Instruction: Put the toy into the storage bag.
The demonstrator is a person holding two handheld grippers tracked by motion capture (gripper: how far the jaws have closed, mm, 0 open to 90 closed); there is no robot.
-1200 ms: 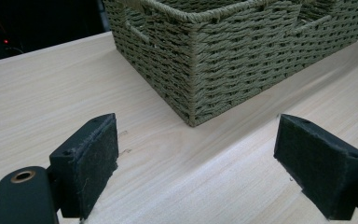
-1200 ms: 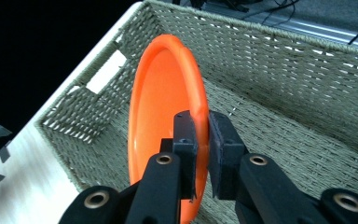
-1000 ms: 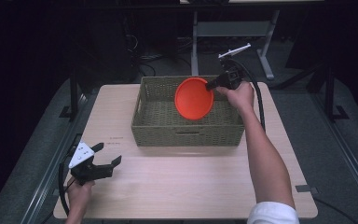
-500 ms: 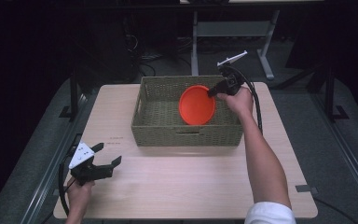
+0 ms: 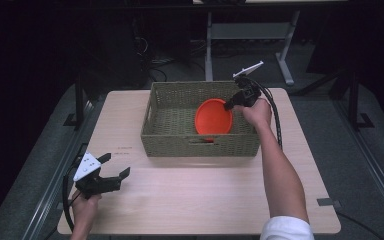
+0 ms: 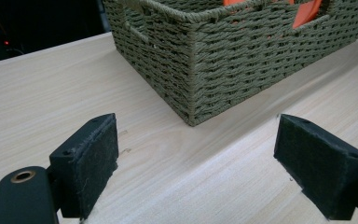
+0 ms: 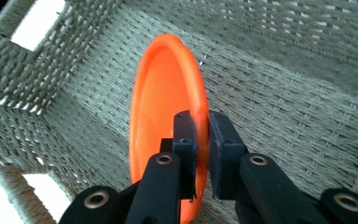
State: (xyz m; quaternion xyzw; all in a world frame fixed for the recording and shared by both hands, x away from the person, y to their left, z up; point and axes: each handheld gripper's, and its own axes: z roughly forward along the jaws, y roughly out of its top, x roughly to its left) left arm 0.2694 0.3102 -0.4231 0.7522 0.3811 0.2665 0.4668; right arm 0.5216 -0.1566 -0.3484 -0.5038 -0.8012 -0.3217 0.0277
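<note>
Light wooden table (image 5: 205, 200), centre of the high view, dark floor around it. Woven olive-green basket (image 5: 200, 142), rectangular, with handle slots in its walls, standing on the far half of the table, upper centre of the frame. Orange plate (image 5: 213, 117), round and shallow, inside the basket toward its right end, tilted up on edge rather than lying flat; whether its lower rim touches the basket floor I cannot quite tell from here. Right gripper (image 5: 230, 104), just right of the plate at the basket's right wall, held in the person's right hand (image 5: 256, 112), forearm running down to the lower right of the frame, cable looping off behind. In the right gripper view its two black jaws are clamped on the plate's (image 7: 168, 116) rim, one pad on each face, the woven basket floor (image 7: 279, 93) and walls behind. Left gripper (image 5: 114, 172), lower left of the high view, near the table's front left corner, well apart from the basket, held by the left hand (image 5: 84, 207). In the left gripper view its jaws stand wide apart with nothing between them, just above bare tabletop (image 6: 177, 177), the basket's near corner (image 6: 191, 70) ahead at upper centre, a sliver of orange showing over the rim at top right.
</note>
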